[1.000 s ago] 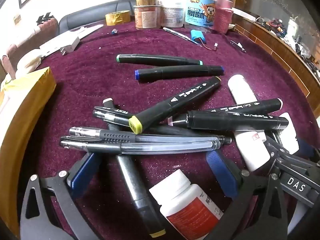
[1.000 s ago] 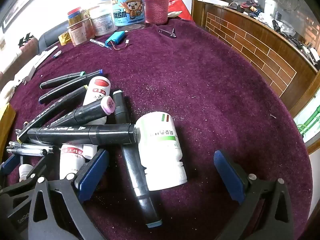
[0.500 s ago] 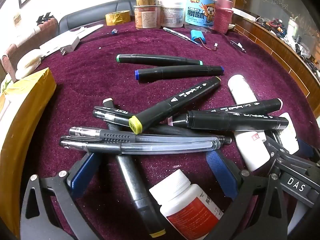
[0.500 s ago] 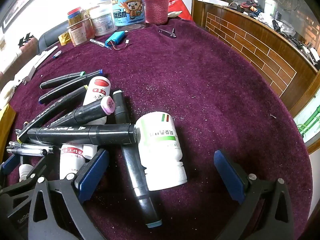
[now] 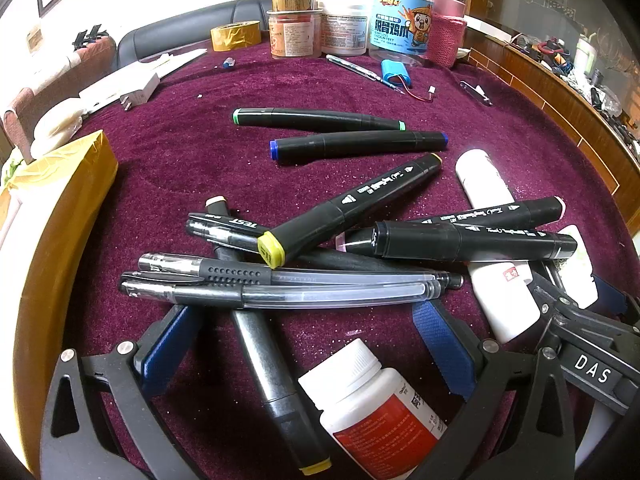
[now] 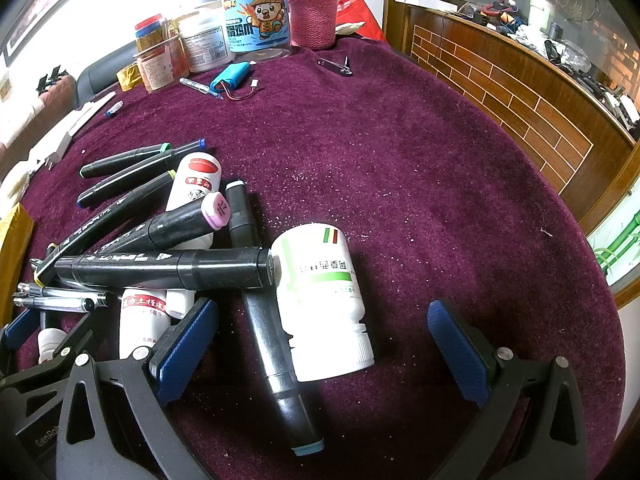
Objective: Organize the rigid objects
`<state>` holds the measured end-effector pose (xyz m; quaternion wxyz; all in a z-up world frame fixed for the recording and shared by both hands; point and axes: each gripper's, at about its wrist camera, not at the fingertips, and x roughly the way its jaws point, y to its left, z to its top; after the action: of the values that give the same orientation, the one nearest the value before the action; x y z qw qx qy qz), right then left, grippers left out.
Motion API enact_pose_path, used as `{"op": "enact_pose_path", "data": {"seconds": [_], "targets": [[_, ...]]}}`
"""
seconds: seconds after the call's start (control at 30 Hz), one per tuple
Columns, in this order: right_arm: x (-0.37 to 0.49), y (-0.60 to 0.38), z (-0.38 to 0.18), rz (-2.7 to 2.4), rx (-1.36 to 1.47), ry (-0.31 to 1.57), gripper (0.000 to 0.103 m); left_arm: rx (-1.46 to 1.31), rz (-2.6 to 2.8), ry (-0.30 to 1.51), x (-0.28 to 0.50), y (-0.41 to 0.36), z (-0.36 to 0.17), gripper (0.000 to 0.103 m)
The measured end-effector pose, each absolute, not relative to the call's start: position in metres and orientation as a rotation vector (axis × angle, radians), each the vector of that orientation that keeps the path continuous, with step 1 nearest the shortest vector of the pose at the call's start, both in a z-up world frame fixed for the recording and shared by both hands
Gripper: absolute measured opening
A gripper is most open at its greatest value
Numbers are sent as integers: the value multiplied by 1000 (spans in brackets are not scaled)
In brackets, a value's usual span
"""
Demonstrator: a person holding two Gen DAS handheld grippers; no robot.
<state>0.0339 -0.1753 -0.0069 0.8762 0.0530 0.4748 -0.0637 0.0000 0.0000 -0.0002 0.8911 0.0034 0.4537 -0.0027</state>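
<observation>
A heap of black markers and clear gel pens lies on the purple cloth. My left gripper [image 5: 308, 344] is open, its blue pads either side of a yellow-tipped marker [image 5: 272, 376] and a red-labelled white bottle [image 5: 376, 404], just below two gel pens [image 5: 280, 288]. A yellow-capped marker [image 5: 352, 208] crosses the heap. My right gripper [image 6: 324, 340] is open around a green-labelled white bottle [image 6: 320, 300] and a blue-tipped marker [image 6: 276, 352]. A pink-capped marker [image 6: 176, 224] and a long black marker [image 6: 168, 268] lie to its left over a tall white bottle [image 6: 192, 188].
Jars and tubs [image 5: 340, 28], a tape roll [image 5: 236, 36] and a blue battery pack [image 5: 396, 78] stand at the far edge. A yellow-taped box [image 5: 44, 248] sits at the left. A green-tipped marker [image 5: 316, 118] and a blue-tipped marker [image 5: 360, 144] lie apart. Bare cloth [image 6: 440, 184] spreads right.
</observation>
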Motion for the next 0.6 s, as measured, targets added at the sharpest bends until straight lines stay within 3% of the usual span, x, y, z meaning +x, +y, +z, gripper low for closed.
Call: {"op": "enact_pose_path", "data": {"seconds": [0.6], "targets": [[38, -173, -9, -145, 117, 957, 102, 5, -6, 942, 0, 0, 0, 103]]}}
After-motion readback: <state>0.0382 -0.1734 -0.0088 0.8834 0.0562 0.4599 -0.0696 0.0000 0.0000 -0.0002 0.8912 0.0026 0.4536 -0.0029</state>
